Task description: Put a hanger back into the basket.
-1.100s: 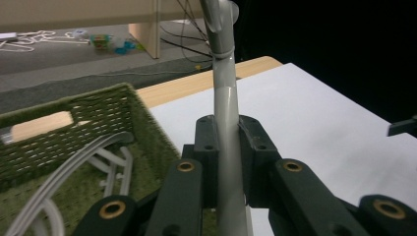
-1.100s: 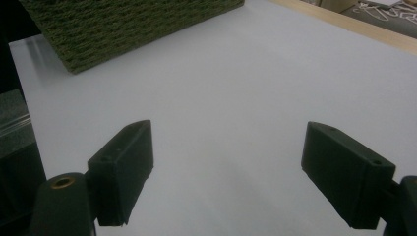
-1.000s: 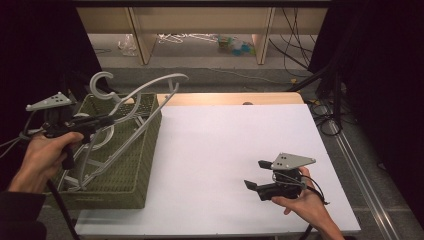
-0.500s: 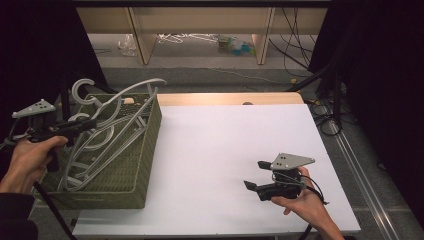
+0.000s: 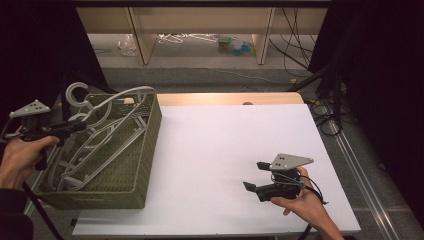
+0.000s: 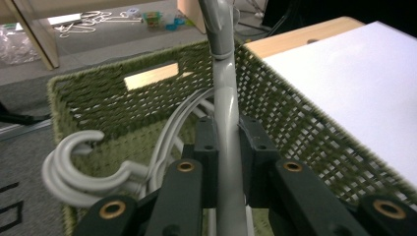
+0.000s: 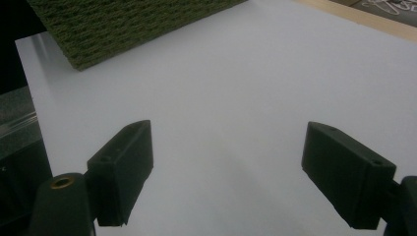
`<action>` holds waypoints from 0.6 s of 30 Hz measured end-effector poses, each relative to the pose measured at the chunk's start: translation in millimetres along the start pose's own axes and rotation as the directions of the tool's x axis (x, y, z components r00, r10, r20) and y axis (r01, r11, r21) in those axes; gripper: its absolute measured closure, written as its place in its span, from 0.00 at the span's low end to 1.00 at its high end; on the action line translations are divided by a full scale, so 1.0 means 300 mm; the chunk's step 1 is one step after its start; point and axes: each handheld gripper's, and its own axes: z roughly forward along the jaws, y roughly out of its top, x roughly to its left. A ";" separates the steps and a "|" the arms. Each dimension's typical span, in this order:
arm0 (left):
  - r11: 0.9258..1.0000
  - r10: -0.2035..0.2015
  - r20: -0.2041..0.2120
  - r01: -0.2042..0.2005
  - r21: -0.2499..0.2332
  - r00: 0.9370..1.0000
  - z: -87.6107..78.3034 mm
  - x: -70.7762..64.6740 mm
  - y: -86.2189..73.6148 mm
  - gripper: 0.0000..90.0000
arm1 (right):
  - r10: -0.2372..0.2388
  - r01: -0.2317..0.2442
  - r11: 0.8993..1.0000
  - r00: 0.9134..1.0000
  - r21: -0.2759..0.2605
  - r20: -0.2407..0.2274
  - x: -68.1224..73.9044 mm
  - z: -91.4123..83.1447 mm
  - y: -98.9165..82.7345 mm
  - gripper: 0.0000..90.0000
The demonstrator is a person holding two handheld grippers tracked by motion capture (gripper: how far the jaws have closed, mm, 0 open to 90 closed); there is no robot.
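An olive woven basket stands at the table's left end, with several grey plastic hangers lying in it. At the basket's left side my left gripper is shut on one grey hanger. That hanger arches over the basket's far rim. In the left gripper view the jaws clamp the hanger's bar, and other hooks curl at the left inside the basket. My right gripper hovers low over the white table top near the front right, open with nothing between its jaws.
The white sheet covers the table from the basket to the right edge, with a wooden strip along the far side. Beyond the table are a shelf unit and floor clutter. Black cables hang at the right.
My left gripper has moved left and down with the hanger, whose far end has sunk from above the table toward the basket. The right gripper has stayed put.
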 end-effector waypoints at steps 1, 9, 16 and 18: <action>1.000 0.000 0.000 0.000 0.000 1.000 0.000 0.000 0.000 0.88 | -0.002 0.002 1.000 1.000 -0.001 0.002 0.001 0.001 0.000 0.23; 1.000 -0.004 0.014 0.004 0.005 1.000 -0.013 0.029 -0.052 0.88 | 0.000 0.000 1.000 1.000 0.001 0.003 -0.003 0.001 -0.001 0.23; 1.000 -0.005 0.037 0.004 0.024 0.999 0.004 0.029 -0.075 0.88 | 0.000 0.000 1.000 1.000 0.004 0.001 -0.002 0.000 0.000 0.23; 0.999 -0.011 0.035 0.009 0.049 0.999 0.023 0.022 -0.078 0.88 | -0.002 0.002 1.000 1.000 0.002 0.003 -0.001 0.000 0.000 0.23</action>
